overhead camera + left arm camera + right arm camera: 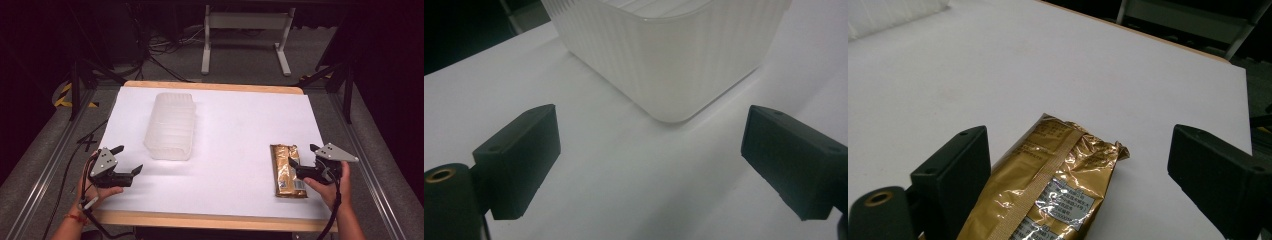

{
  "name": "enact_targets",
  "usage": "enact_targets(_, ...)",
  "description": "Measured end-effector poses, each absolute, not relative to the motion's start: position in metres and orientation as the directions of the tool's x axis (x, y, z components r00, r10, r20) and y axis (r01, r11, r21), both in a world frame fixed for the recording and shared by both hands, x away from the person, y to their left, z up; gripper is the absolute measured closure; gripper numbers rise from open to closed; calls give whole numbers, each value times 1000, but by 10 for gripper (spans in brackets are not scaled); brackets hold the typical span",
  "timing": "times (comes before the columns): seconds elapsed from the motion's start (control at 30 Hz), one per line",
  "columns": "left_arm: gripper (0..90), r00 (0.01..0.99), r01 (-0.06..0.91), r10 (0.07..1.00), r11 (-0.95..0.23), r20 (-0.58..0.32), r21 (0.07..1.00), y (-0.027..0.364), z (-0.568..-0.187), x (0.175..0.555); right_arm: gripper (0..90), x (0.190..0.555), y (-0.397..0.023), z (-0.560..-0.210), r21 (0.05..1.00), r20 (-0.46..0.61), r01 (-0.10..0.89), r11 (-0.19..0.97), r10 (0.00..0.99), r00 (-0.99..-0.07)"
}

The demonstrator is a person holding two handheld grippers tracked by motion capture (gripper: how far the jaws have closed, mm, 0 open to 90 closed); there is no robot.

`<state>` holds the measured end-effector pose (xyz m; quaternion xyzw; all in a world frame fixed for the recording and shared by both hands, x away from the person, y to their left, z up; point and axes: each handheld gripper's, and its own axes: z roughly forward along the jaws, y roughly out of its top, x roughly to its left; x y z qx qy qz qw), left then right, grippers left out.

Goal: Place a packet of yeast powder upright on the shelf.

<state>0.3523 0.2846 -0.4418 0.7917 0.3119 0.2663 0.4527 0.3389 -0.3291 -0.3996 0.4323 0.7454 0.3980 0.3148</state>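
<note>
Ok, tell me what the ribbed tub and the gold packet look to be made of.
The ribbed tub looks like translucent, milky plastic with a matte finish: light passes softly through its fluted walls. The gold packet seems to be metallised foil or film, glossy: it creases sharply and throws bright glints, with a flat seam strip down its back. Whether the foil is plastic-backed can't be told.

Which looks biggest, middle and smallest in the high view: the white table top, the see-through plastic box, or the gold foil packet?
1. White table top, by far the largest.
2. See-through ribbed plastic box.
3. Gold foil packet, the smallest.
</note>
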Motion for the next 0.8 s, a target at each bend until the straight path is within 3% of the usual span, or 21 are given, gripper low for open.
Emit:
enact_targets(0.33,96,669,235,726,-410,159,881,281,-439,347,138,361,-330,-393,779,-85,510,365,867,-491)
enact_targets(0.8,96,676,230,717,-424,170,876,279,-439,347,176,402,-331,-405,724,-26,602,337,885,-465)
